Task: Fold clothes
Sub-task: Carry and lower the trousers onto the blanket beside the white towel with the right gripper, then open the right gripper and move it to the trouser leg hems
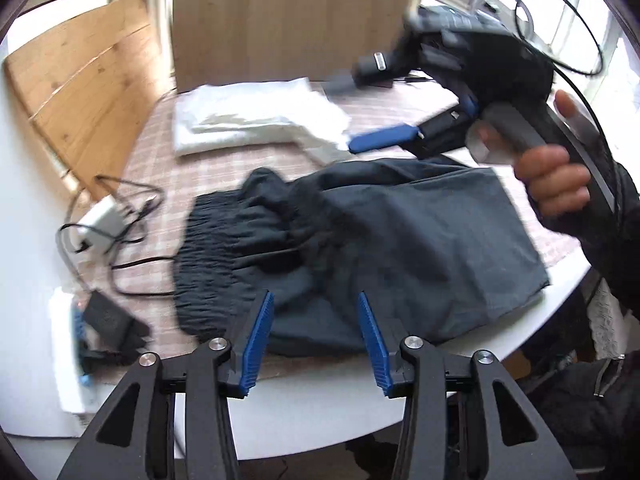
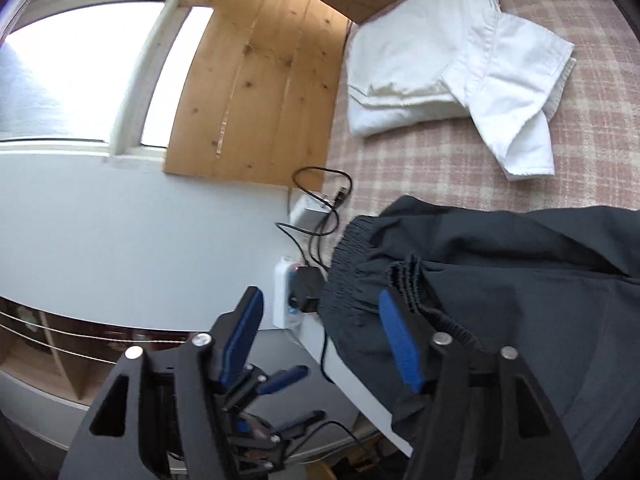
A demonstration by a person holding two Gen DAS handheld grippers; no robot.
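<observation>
Both hand-held grippers gape empty over dark trousers on the table

We see the right gripper with its jaws apart and nothing pressed between them, its right finger beside the elastic waistband of the dark trousers. A folded white garment lies well apart on the checked surface, cables at the edge
</observation>
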